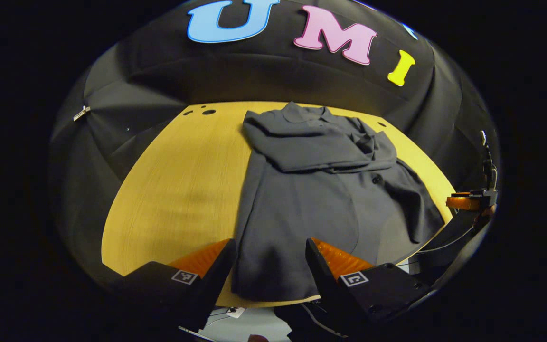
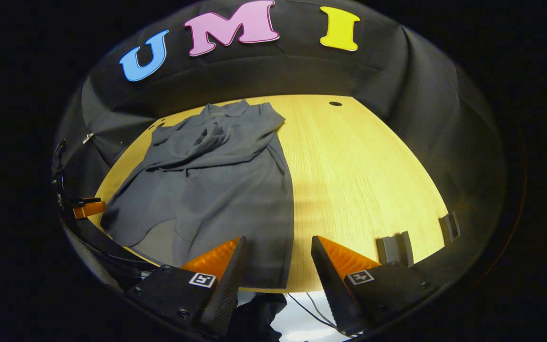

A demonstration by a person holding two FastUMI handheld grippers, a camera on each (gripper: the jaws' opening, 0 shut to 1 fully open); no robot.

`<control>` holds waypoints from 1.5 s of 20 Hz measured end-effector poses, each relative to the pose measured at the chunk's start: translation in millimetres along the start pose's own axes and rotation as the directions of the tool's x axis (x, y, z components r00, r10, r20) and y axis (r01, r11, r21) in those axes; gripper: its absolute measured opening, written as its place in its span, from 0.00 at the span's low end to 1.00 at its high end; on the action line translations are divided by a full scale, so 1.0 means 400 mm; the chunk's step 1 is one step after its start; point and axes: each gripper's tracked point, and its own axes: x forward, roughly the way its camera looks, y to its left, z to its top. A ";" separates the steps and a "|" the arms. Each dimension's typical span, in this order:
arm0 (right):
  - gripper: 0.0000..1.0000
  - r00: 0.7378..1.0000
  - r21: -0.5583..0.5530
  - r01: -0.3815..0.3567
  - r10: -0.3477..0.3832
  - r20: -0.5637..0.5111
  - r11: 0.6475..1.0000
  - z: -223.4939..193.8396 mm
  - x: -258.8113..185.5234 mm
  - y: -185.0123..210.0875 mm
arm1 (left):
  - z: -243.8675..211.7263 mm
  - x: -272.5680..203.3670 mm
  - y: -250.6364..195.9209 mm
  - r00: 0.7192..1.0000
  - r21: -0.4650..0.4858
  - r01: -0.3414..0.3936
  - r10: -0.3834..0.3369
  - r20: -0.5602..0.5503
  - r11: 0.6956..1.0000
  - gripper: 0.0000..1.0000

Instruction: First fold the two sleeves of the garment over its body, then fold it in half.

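Note:
A dark grey buttoned garment (image 1: 302, 199) lies flat on the yellow wooden table (image 1: 183, 180), collar far, hem near. Both sleeves (image 1: 311, 152) are laid across its chest. My left gripper (image 1: 269, 244) stands open over the hem's left part, with nothing between its fingers. In the right gripper view the garment (image 2: 226, 190) lies left of centre, sleeves (image 2: 207, 142) crossed over the body. My right gripper (image 2: 278, 240) is open above the hem's right corner and the table's (image 2: 359, 166) near edge. Each gripper appears at the other view's edge, the right gripper (image 1: 473, 202) and the left gripper (image 2: 86, 206).
Two grey clips (image 2: 394, 249) sit on the table's near right edge. Small round holes (image 1: 208, 112) mark the far side of the table. Bare wood spreads on either side of the garment. Cables (image 2: 311, 304) hang below the near edge.

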 end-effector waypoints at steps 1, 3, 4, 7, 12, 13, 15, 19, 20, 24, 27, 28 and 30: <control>0.84 1.000 0.000 0.005 -0.005 -0.010 1.000 -0.013 0.004 0.000 | -0.015 0.003 0.005 1.000 0.003 -0.001 0.001 -0.016 1.000 0.93; 0.84 0.999 -0.005 0.012 -0.012 -0.032 1.000 -0.039 0.013 0.000 | -0.044 0.016 0.008 0.999 0.006 0.007 -0.007 -0.051 1.000 0.93; 0.84 0.999 -0.010 0.015 -0.015 -0.044 1.000 -0.051 0.019 0.001 | -0.061 0.023 0.007 0.997 0.007 0.006 -0.005 -0.072 1.000 0.93; 0.84 0.997 -0.025 0.032 -0.033 -0.070 0.999 -0.072 0.036 -0.006 | -0.089 0.034 0.037 0.993 0.007 -0.037 0.037 -0.111 0.999 0.93; 0.84 0.994 -0.040 0.031 -0.035 -0.100 0.999 -0.082 0.075 0.004 | -0.094 0.038 0.044 0.990 0.061 -0.060 0.067 -0.125 0.996 0.91; 0.84 0.993 -0.046 0.028 -0.033 -0.113 0.999 -0.090 0.084 0.007 | -0.094 0.043 0.043 0.990 0.060 -0.058 0.065 -0.128 0.997 0.91; 0.84 0.993 -0.061 0.025 -0.031 -0.109 0.998 -0.081 0.091 0.016 | -0.091 0.041 0.046 0.990 0.048 -0.065 0.070 -0.122 0.997 0.92; 0.85 0.993 -0.055 0.019 -0.025 -0.117 0.998 -0.083 0.098 0.025 | -0.094 0.054 0.016 0.993 0.050 -0.058 0.062 -0.097 0.997 0.88; 0.78 0.993 -0.072 -0.002 -0.007 -0.121 0.997 -0.080 0.101 0.044 | -0.096 0.057 0.001 0.994 0.064 -0.037 0.043 -0.101 0.997 0.72; 0.06 0.983 -0.233 -0.106 0.066 -0.170 0.967 -0.079 0.106 0.092 | -0.076 0.075 -0.030 0.988 0.023 0.012 -0.009 -0.152 1.000 0.07; 0.06 0.982 -0.241 -0.120 0.080 -0.172 0.963 -0.085 0.087 0.087 | -0.074 0.063 -0.023 0.984 -0.011 0.021 -0.022 -0.176 1.000 0.06; 0.05 0.983 -0.229 -0.121 0.085 -0.163 0.966 -0.081 0.075 0.086 | -0.082 0.050 -0.014 0.984 -0.019 0.016 -0.019 -0.177 1.000 0.06; 0.06 0.984 -0.204 -0.124 0.093 -0.152 0.971 -0.083 0.042 0.087 | -0.088 0.023 -0.009 0.985 -0.032 0.018 -0.023 -0.169 0.999 0.06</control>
